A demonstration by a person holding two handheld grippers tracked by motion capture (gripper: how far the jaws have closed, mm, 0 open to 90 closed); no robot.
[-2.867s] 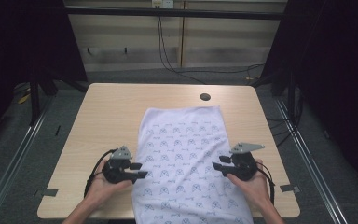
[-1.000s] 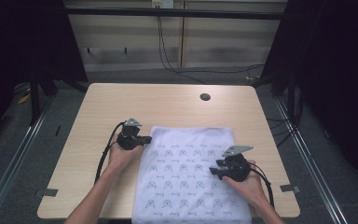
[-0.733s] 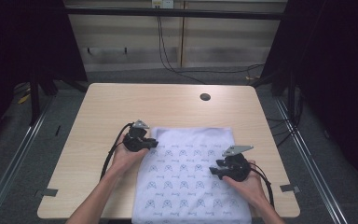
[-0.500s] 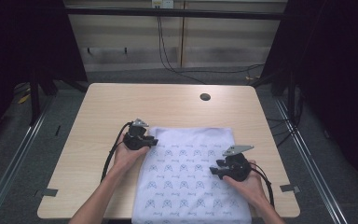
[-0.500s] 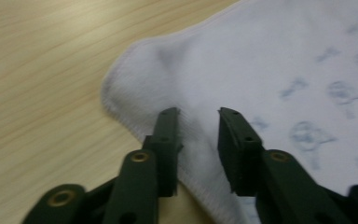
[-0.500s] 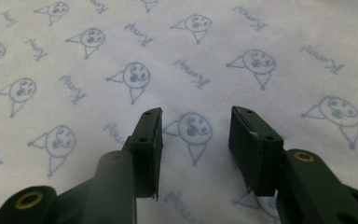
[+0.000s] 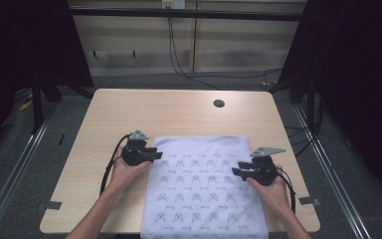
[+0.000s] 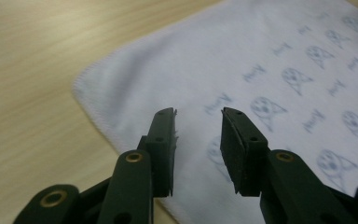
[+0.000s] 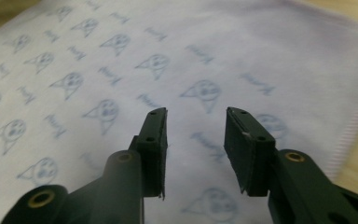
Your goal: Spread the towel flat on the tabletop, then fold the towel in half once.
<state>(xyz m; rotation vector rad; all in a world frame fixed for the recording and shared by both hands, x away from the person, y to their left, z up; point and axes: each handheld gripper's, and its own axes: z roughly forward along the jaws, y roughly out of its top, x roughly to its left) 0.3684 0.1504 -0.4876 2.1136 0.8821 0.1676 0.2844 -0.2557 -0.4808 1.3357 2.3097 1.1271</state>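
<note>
The white cloth (image 7: 204, 189) with its pale blue printed motifs lies flat on the wooden surface (image 7: 129, 114), folded, and serves as the landmark here: its near edge hangs at the surface's front edge, between the person's two forearms, and its far folded edge runs straight across about the middle of the surface. At the cloth's right edge, roughly halfway along it, the right gripper (image 7: 242, 173) is held in the person's right hand (image 7: 273, 191) and points inward over the fabric; its fingers (image 9: 151, 149) stand apart just above the printed cloth, nothing between them, having just been closing a little. In the right gripper view the cloth's stitched hem (image 9: 354, 126) runs down the right side, with bare wood beyond it. Farther off, at the cloth's far left corner, the left gripper (image 7: 155, 155) sits in the left hand (image 7: 127, 172), pointing towards the cloth from beside it; its fingers (image 8: 163, 144) have just been opening and stand apart with nothing in the gap, poised over the fabric just inside the rounded corner (image 8: 81, 86). A black cable (image 7: 107, 169) trails from the left gripper back along the wrist. Beyond the cloth's far edge, well apart from it, a dark round hole (image 7: 219, 103) marks the surface near its back right.
</note>
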